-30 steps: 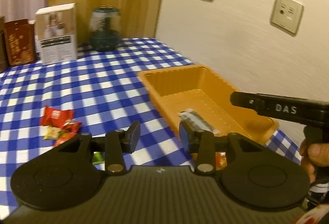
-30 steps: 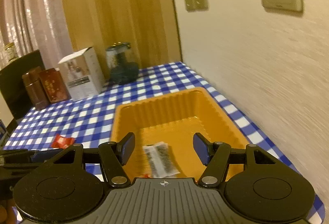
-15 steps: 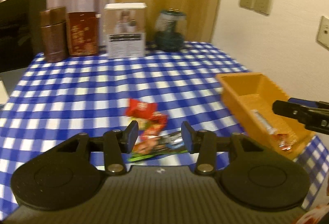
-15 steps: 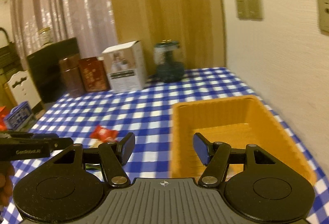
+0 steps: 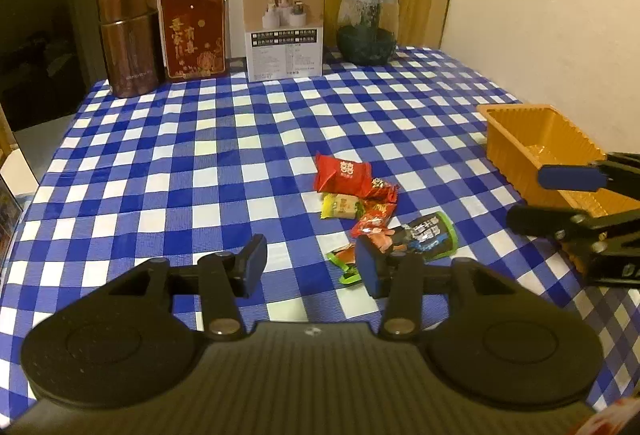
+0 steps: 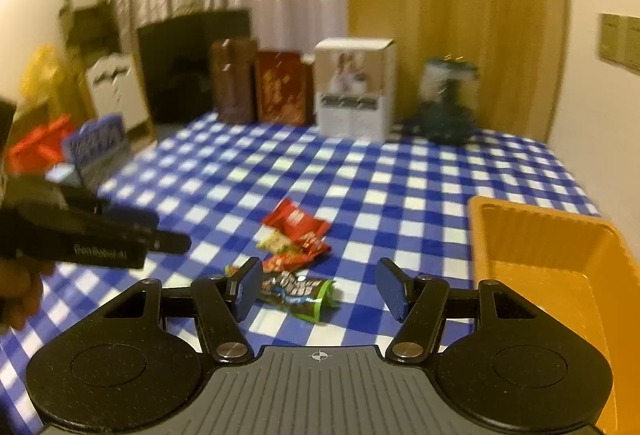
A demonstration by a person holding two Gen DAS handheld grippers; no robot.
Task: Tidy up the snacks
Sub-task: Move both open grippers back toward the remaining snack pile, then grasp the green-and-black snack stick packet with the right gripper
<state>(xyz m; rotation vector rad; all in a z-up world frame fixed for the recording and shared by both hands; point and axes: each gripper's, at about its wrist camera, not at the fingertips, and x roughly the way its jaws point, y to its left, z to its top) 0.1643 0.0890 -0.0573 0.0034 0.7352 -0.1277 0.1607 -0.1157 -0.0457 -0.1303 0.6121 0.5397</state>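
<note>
Snacks (image 5: 362,209) were found clustered on the checked tablecloth (image 5: 200,155), left of the orange tray (image 5: 532,143). Both the left gripper (image 5: 310,261) and right gripper (image 6: 318,289) were held wide apart, empty, above them.

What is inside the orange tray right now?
The orange tray shows only bare ribbed walls and floor where visible. In the left wrist view the right gripper covers its near end, and the right gripper's own body hides that part too, so contents there cannot be seen.
</note>
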